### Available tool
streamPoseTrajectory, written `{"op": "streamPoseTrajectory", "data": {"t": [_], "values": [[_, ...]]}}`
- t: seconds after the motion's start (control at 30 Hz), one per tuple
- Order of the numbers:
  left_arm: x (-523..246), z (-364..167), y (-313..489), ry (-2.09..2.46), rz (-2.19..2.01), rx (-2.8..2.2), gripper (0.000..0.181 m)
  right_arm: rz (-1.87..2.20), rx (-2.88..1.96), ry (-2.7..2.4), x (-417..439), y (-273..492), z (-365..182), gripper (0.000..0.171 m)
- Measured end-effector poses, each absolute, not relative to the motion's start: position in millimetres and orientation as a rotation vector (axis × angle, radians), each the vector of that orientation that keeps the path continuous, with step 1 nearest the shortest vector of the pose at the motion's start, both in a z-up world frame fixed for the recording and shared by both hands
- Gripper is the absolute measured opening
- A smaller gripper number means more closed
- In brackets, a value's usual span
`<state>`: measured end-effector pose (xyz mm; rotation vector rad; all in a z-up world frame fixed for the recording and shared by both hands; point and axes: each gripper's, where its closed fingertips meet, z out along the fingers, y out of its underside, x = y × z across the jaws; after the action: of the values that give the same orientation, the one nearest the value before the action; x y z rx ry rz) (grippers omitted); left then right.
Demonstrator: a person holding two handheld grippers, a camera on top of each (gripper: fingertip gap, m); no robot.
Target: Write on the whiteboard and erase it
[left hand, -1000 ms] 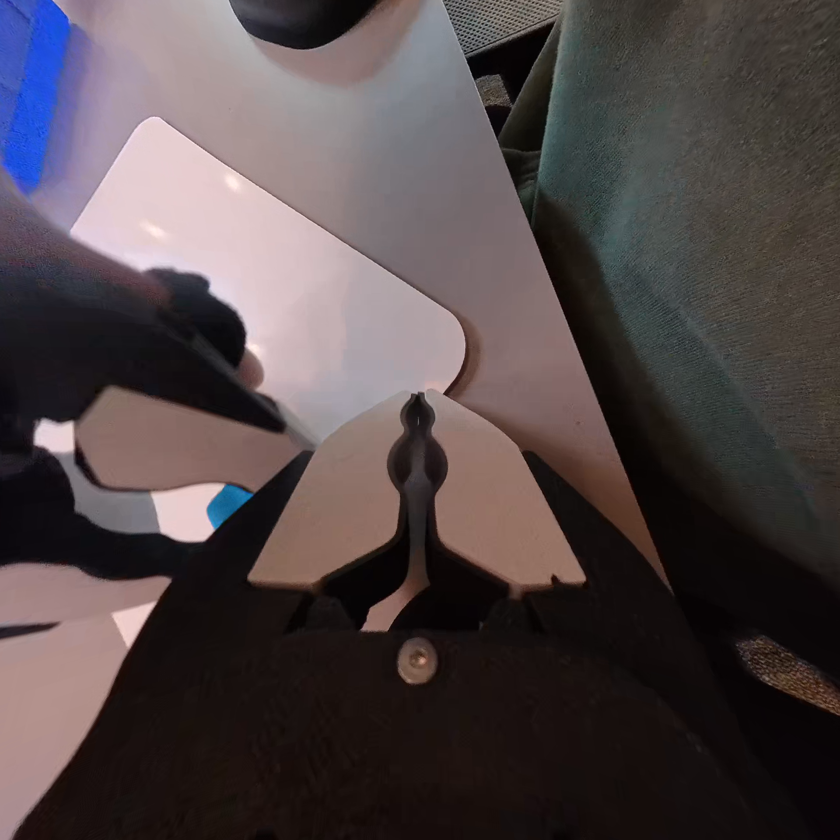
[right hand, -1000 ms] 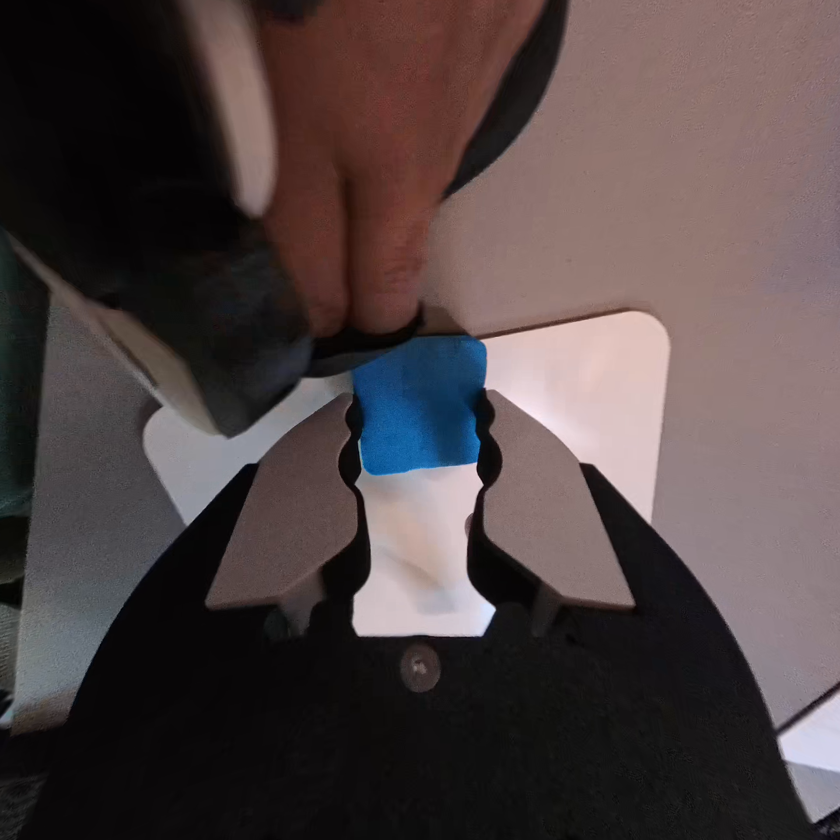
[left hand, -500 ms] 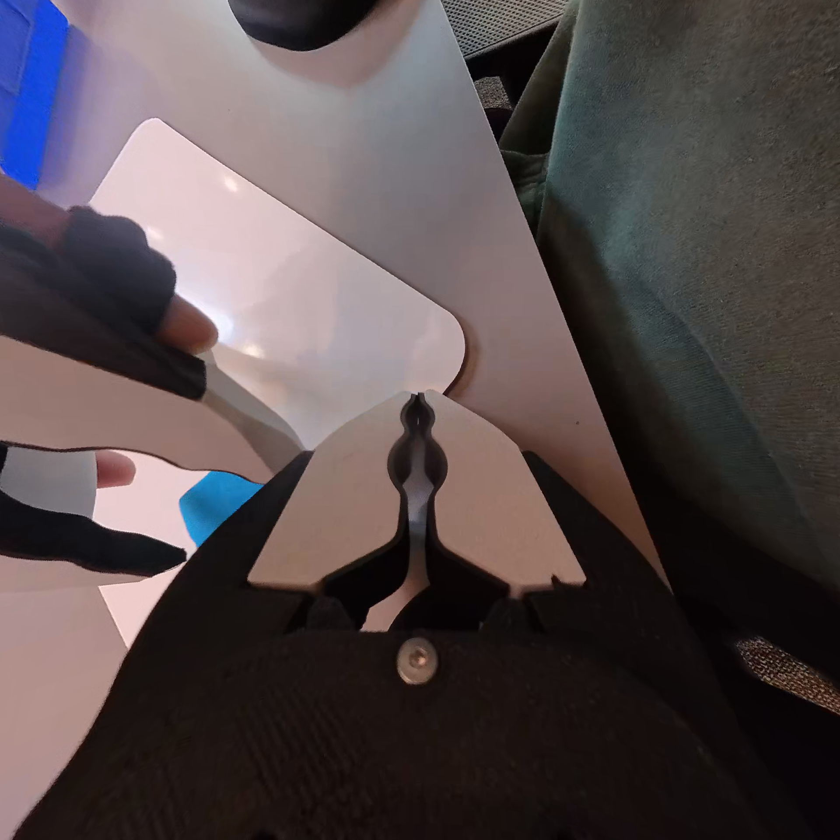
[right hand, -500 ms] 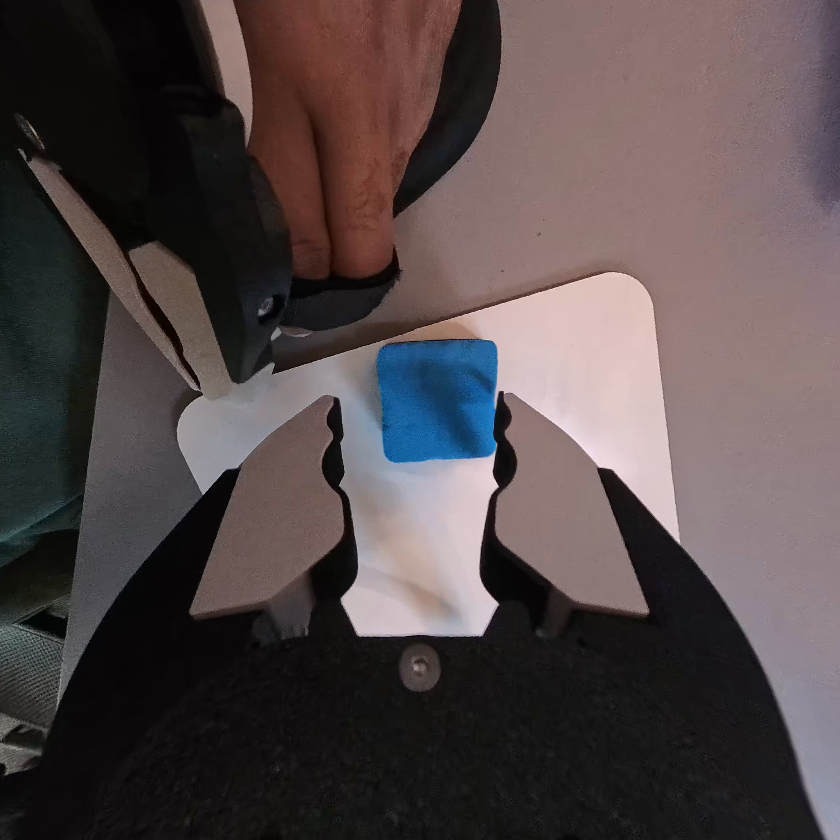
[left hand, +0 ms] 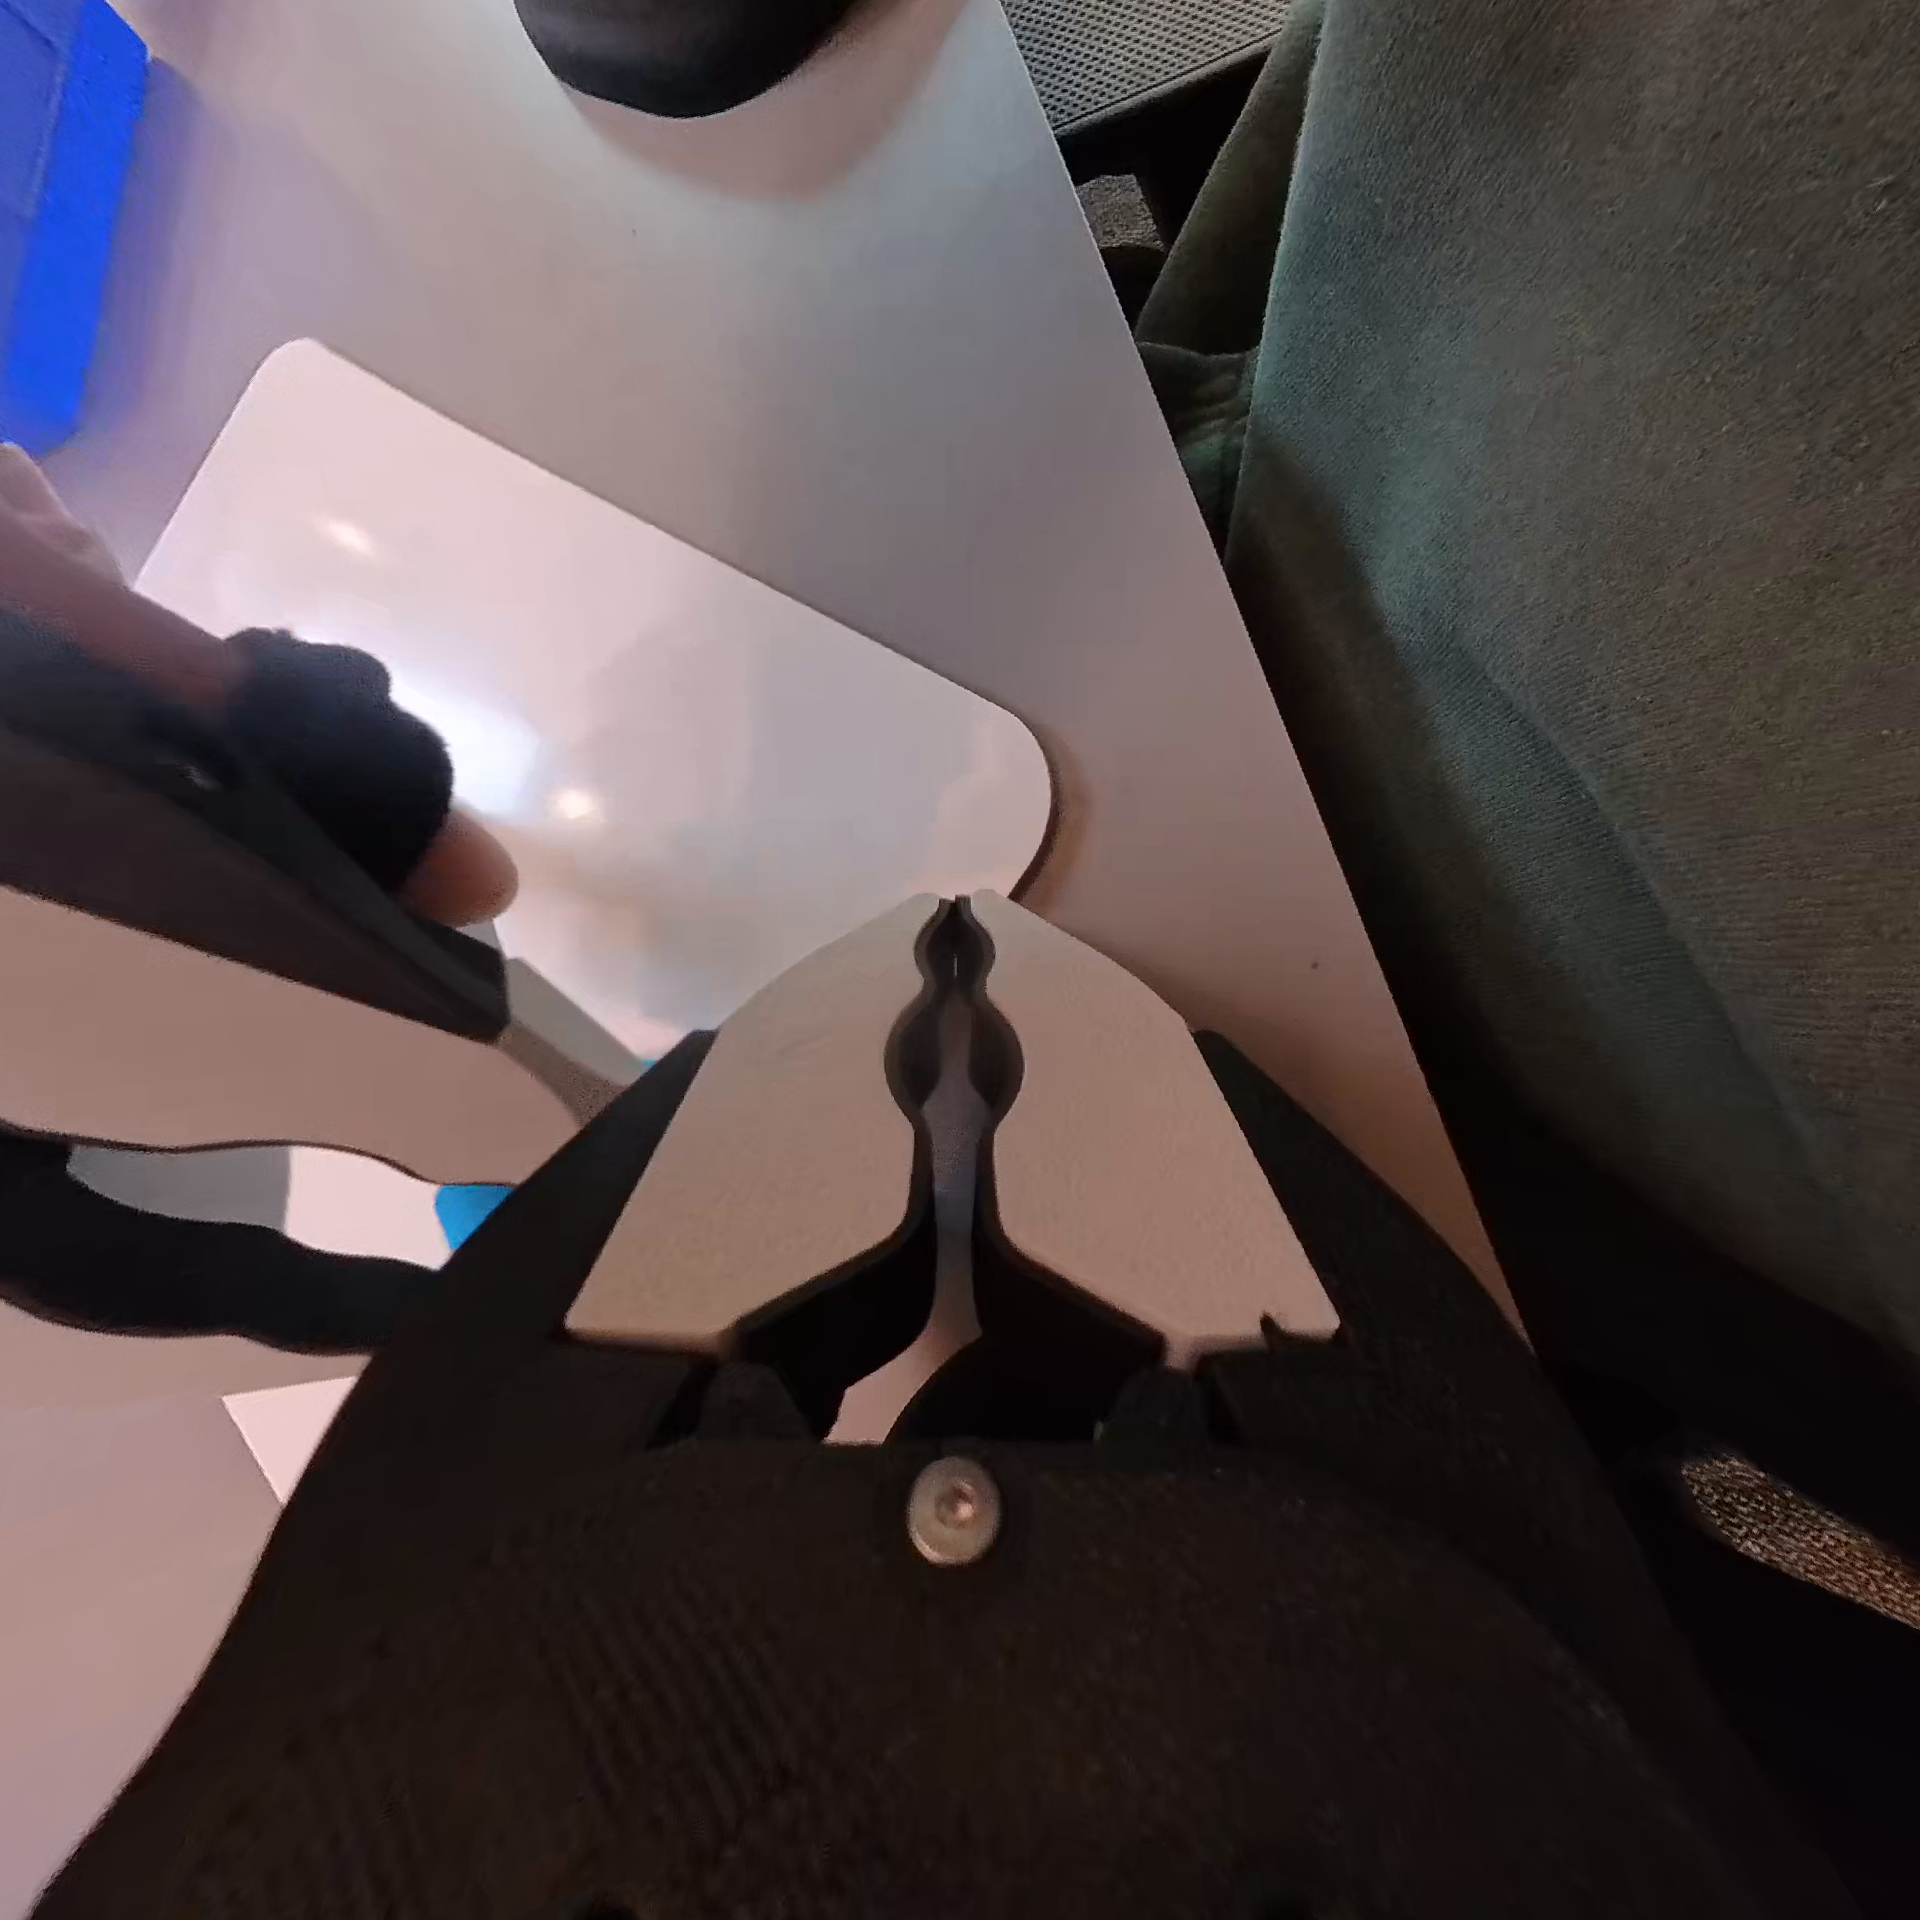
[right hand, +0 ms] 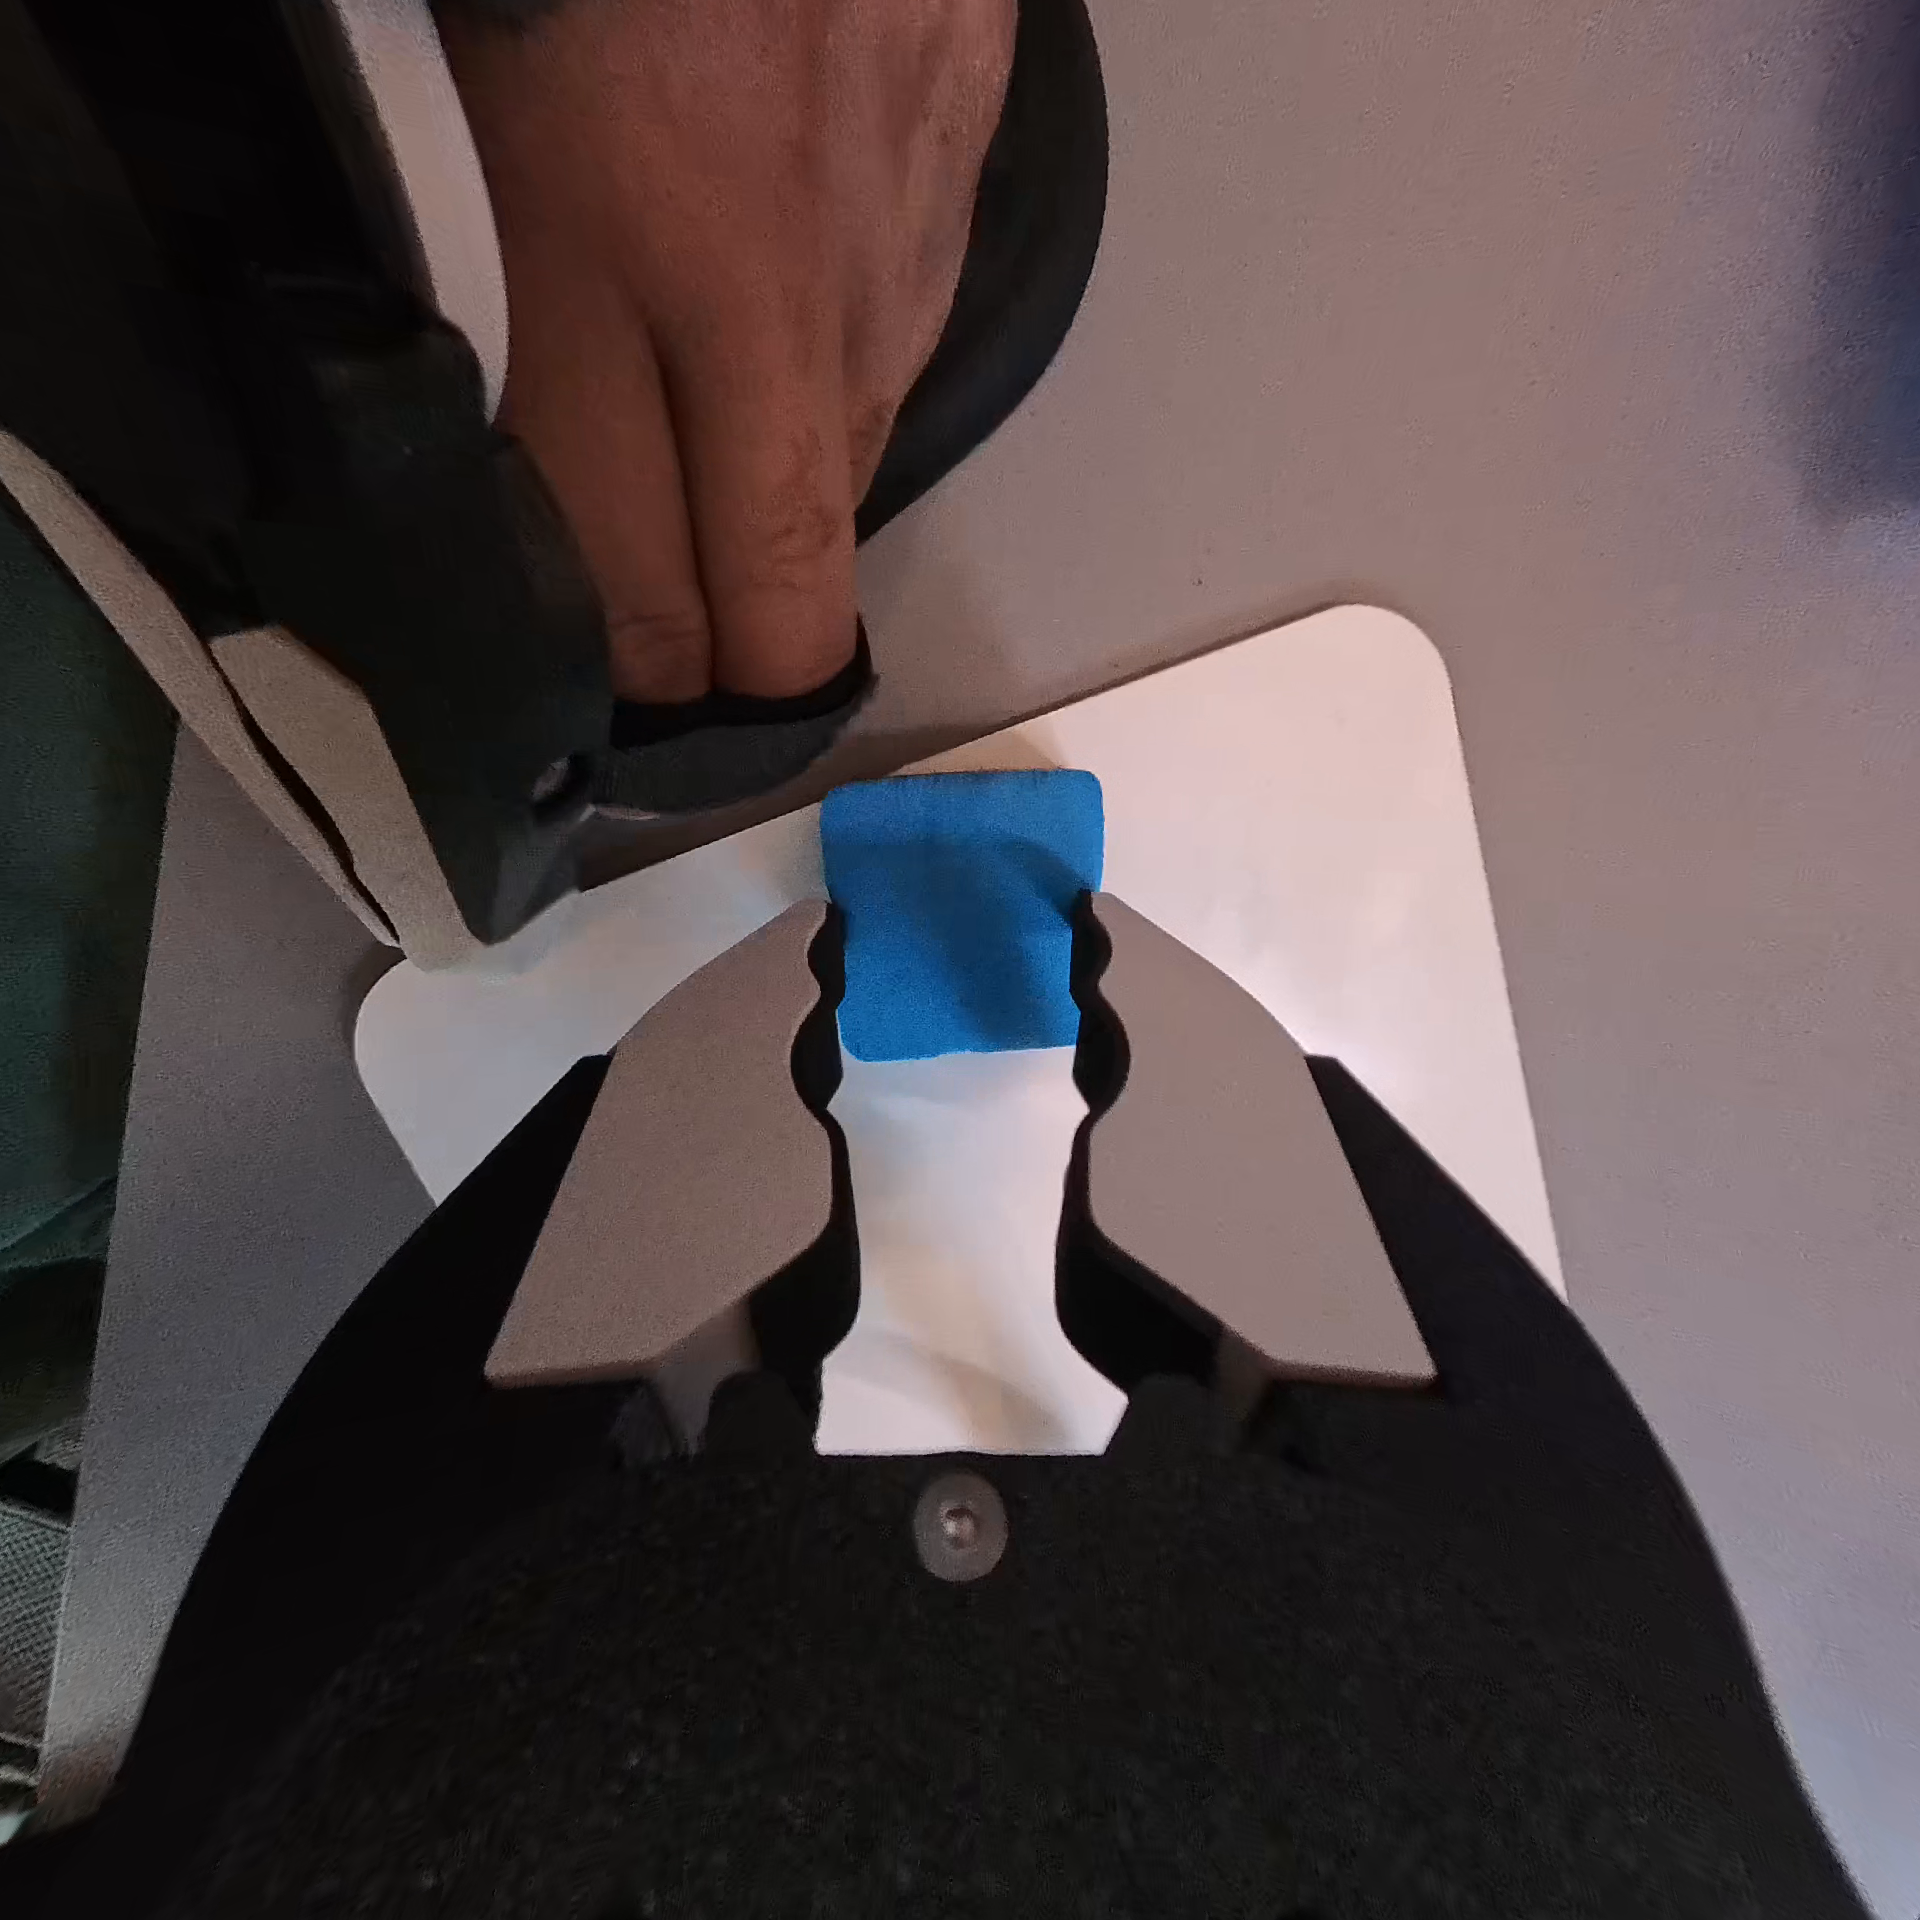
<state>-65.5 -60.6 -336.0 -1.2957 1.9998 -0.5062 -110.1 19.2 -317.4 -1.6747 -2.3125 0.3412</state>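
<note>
On the white table (right hand: 1558, 416): small whiteboard (right hand: 1299, 831), flat, with rounded corners and no marks visible. Near the far edge of the whiteboard: blue eraser (right hand: 961, 831), a square soft pad, lying flat.

Right gripper (right hand: 954, 909): closed onto the eraser, one finger against its left side and one against its right side, near half of the pad between the tips. Left gripper (left hand: 956, 906): clenched, nothing between the fingers, tips at the left corner of the whiteboard. Contact with the surface cannot be confirmed.

Handling, judged from appearance:

- Treat the eraser as light, soft and compressible, likely felt or foam.
- Grip across the two opposite sides, low and close to the middle.
- Avoid a heavy squeeze: risks buckling the pad and lifting its face off the surface.
- Keep the face flat during wiping.
- Treat the whiteboard as thin, stiff, light and glossy.
- Expect sliding on the smooth table under sideways force.
- Hold down at a corner or edge, clear of the wiping path.
</note>
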Motion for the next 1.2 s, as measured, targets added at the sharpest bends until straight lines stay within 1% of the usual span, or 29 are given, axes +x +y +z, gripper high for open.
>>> {"op": "streamPoseTrajectory", "data": {"t": [0.17, 0.27, 0.33, 0.43, 0.5, 0.63, 0.77, 0.83, 0.9, 1.0, 1.07, 1.1, 1.13, 1.2], "values": [[-65, -336, -61, 1.998, -0.5, -1.29, 0.0, 0.325, -1.614, -2.449, -98, -3, -317, 0.041], [-66, -336, -61, 1.998, -0.506, -1.295, 0.0, 0.189, -1.673, -2.352, -106, 34, -318, 0.041], [-65, -335, -61, 1.997, -0.508, -1.294, 0.0, 0.194, -1.654, -2.332, -115, 40, -318, 0.04], [-65, -335, -61, 1.997, -0.509, -1.294, 0.0, 0.22, -1.573, -2.464, -101, 5, -318, 0.038], [-65, -335, -61, 1.997, -0.513, -1.298, 0.0, 0.203, -1.577, -2.476, -95, 1, -318, 0.038], [-65, -335, -62, 1.997, -0.508, -1.295, 0.0, 0.162, -1.684, -2.27, -128, 61, -319, 0.037], [-65, -335, -61, 1.993, -0.516, -1.303, 0.0, 0.234, -1.71, -2.226, -151, 76, -319, 0.037], [-65, -335, -60, 1.987, -0.515, -1.31, 0.0, 0.179, -1.837, -2.142, -128, 110, -319, 0.037], [-65, -335, -60, 1.983, -0.507, -1.311, 0.0, 0.107, -1.999, -2.012, -82, 149, -319, 0.037], [-65, -335, -60, 1.983, -0.505, -1.309, 0.0, 0.077, -2.185, -1.775, -3, 186, -319, 0.037], [-64, -335, -59, 1.983, -0.505, -1.31, 0.0, 0.019, -2.293, -1.629, 51, 203, -318, 0.036], [-64, -335, -59, 1.983, -0.503, -1.31, 0.0, -0.004, -2.331, -1.572, 72, 207, -318, 0.031], [-64, -335, -59, 1.982, -0.503, -1.311, 0.0, -0.024, -2.353, -1.53, 88, 210, -318, 0.027], [-64, -335, -59, 1.982, -0.509, -1.316, 0.0, -0.025, -2.363, -1.486, 102, 207, -318, 0.027]]}}
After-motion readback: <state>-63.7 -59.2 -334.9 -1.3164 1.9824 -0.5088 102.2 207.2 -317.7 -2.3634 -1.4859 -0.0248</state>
